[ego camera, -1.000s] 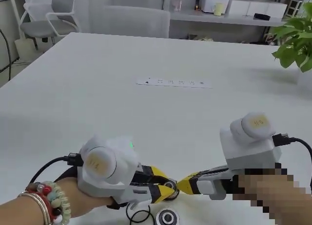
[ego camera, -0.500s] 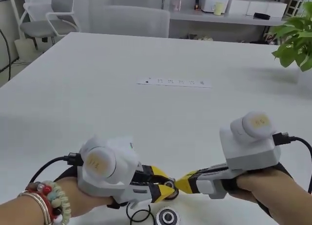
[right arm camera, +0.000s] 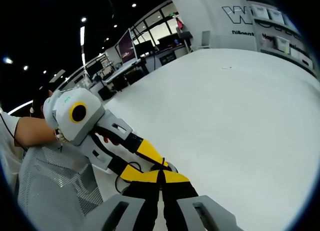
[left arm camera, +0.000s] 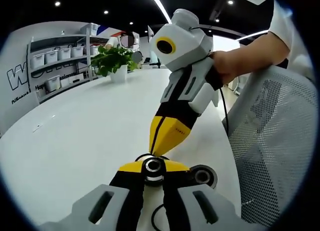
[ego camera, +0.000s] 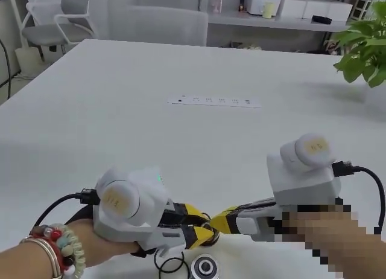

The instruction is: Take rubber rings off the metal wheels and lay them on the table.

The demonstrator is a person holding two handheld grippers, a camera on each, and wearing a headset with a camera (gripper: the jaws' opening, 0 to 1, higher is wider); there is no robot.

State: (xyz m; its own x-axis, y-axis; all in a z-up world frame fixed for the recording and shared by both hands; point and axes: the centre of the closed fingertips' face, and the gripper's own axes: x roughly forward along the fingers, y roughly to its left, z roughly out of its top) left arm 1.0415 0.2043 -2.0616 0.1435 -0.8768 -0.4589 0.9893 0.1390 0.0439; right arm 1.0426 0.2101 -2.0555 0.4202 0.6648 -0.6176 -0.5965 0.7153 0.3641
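One rubber ring (ego camera: 172, 266) lies on the table (ego camera: 181, 140). Left hand-held gripper (left arm camera: 153, 166) pinches a metal wheel (left arm camera: 153, 168), apparently not yet stripped; right hand-held gripper (right arm camera: 161, 175) pressed together

A flat white power strip (ego camera: 214, 101) lies on the white surface (ego camera: 120, 98), well apart from the green leafy plant (ego camera: 365, 46) at its right edge. A grey office chair (ego camera: 48, 22) stands beyond the far-left corner.

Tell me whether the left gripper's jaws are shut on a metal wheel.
Yes, the left gripper view shows the left gripper clamping a metal wheel between its yellow jaw tips.
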